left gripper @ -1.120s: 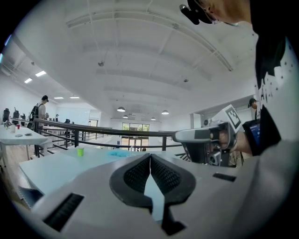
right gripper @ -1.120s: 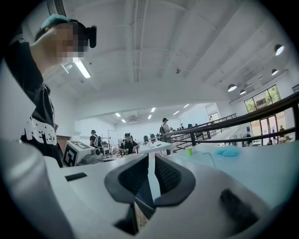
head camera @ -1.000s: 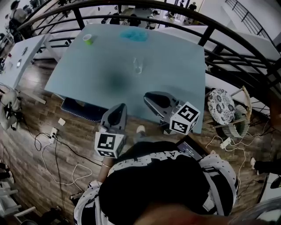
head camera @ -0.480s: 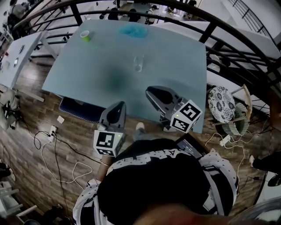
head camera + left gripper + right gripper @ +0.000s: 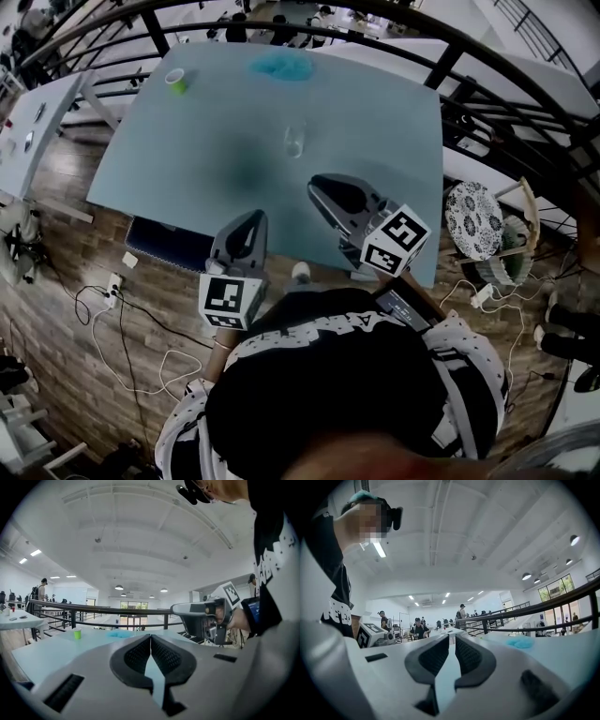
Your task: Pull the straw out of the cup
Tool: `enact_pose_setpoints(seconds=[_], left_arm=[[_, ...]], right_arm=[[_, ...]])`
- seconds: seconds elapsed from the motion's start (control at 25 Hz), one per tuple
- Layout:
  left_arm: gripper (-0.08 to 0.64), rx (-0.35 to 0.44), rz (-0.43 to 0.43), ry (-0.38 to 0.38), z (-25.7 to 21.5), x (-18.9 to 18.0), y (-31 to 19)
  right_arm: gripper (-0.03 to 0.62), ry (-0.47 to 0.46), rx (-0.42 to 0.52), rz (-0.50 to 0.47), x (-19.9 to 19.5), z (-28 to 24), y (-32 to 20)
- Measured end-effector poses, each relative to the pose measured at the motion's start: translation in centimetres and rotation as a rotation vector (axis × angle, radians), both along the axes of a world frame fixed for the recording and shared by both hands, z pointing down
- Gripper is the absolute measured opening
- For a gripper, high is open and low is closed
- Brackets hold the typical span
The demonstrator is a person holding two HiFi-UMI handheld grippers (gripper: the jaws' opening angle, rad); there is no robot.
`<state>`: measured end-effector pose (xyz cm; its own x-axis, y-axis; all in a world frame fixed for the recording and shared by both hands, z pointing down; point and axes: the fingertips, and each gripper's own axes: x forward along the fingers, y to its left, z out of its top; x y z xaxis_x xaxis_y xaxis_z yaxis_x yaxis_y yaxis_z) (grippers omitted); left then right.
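A clear cup (image 5: 295,141) stands upright near the middle of the pale blue table (image 5: 375,112); I cannot make out a straw in it at this size. My left gripper (image 5: 253,218) hovers at the table's near edge, well short of the cup. Its jaws are shut, tips touching, with nothing between them (image 5: 150,637). My right gripper (image 5: 319,185) is over the near right part of the table, closer to the cup but apart from it. Only a thin slit remains between its jaws, which hold nothing (image 5: 451,639). The right gripper (image 5: 206,616) also shows in the left gripper view.
A green cup (image 5: 175,80) stands at the far left corner and a blue cloth (image 5: 281,66) lies at the far edge. A black railing (image 5: 450,66) runs behind and right of the table. Cables (image 5: 112,291) lie on the wooden floor to the left.
Both grippers have edged slightly forward toward the table, and the view has shifted a little. Neither gripper has taken hold of anything.
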<state>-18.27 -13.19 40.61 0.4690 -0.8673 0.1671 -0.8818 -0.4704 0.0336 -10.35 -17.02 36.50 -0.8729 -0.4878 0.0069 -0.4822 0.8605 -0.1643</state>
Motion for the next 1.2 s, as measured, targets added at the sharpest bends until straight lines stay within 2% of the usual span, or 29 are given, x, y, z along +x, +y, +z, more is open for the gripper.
enact_pose_setpoints(seconds=[0.64,1.2], left_arm=[[0.014,0.005,0.033,0.009,0.2,0.7,-7.3],[0.014,-0.009,0.035,0.0,1.1,0.5,-8.8]], right_arm=[[0.038,0.019,-0.005,0.047,1.3,0.9,-6.3],[0.038,0.009,-0.028,0.056,1.4,2.5,-7.7]])
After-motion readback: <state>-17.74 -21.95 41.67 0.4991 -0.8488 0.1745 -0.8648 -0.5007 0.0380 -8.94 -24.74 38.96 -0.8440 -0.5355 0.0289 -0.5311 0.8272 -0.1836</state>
